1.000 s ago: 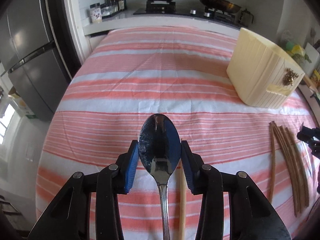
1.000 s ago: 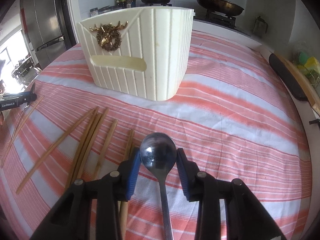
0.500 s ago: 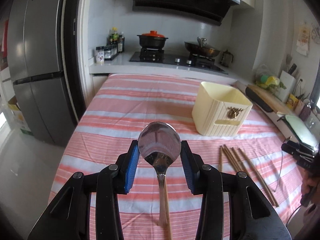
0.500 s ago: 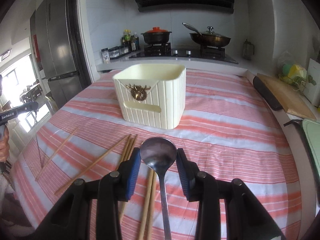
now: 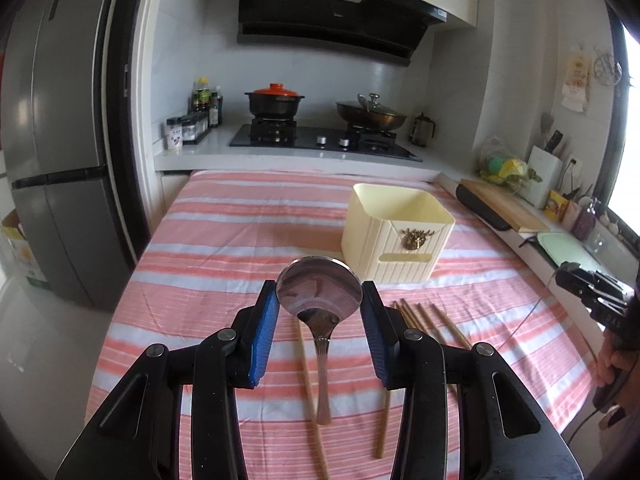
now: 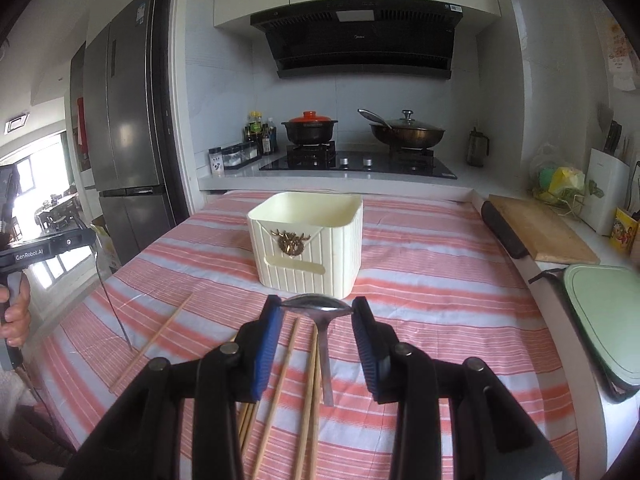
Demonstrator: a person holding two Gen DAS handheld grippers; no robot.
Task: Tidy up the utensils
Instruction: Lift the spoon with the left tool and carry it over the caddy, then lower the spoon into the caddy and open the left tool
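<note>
My left gripper [image 5: 319, 300] is shut on a steel spoon [image 5: 319, 293], its blue pads pressing the bowl's edges and the handle hanging down above the striped cloth. My right gripper [image 6: 316, 310] is shut on a second steel spoon [image 6: 318, 305], bowl tipped flat between the pads, handle hanging down. A cream ribbed utensil holder [image 5: 396, 236] [image 6: 308, 242] with a gold deer ornament stands upright ahead of both grippers, its top open. Wooden chopsticks [image 5: 436, 322] [image 6: 288, 364] lie loose on the cloth below the grippers. One chopstick [image 6: 154, 342] lies apart at the left.
The table wears a pink-and-white striped cloth [image 5: 248, 232]. Behind it is a stove with a red-lidded pot [image 5: 275, 100] and a wok [image 5: 370, 114]. A fridge [image 5: 52, 140] stands left. A cutting board [image 6: 536, 232] and a green tray [image 6: 604, 300] line the right counter.
Both grippers have risen and tilted up with their spoons lifted off the cloth. The holder now looks smaller and farther off, and the stove and hood have come into view.
</note>
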